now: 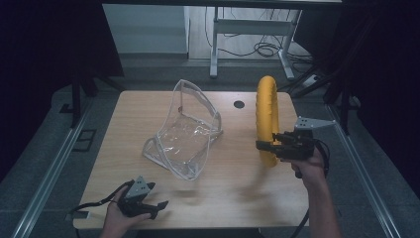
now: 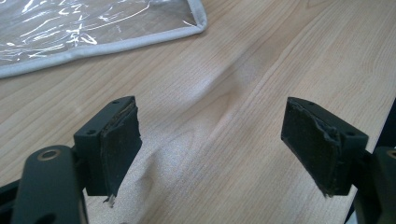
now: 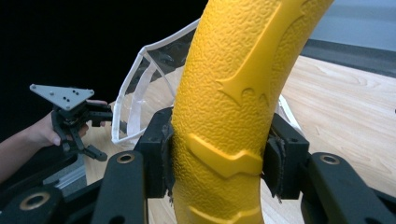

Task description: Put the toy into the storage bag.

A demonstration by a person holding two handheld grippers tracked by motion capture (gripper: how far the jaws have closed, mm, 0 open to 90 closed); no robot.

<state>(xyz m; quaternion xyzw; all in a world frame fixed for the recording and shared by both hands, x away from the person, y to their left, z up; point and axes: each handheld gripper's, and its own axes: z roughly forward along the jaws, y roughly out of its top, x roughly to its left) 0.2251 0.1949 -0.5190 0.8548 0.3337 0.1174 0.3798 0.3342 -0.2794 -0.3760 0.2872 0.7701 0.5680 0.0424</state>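
While right gripper (image 1: 265, 146) jaws clamp upright yellow ring (image 1: 267, 116), left gripper (image 1: 157, 208) low on table (image 1: 237, 183), jaws spread.

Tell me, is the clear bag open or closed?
Open: the clear bag lies on the table with its white-edged mouth gaping upward.

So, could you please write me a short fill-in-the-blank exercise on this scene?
1. The right gripper is shut on the ____ ring.
2. The left gripper has its jaws ____, with nothing between them.
3. The clear bag lies on the ____ table.
4. The ring stands ____, not flat.

Missing words: yellow; open; wooden; upright
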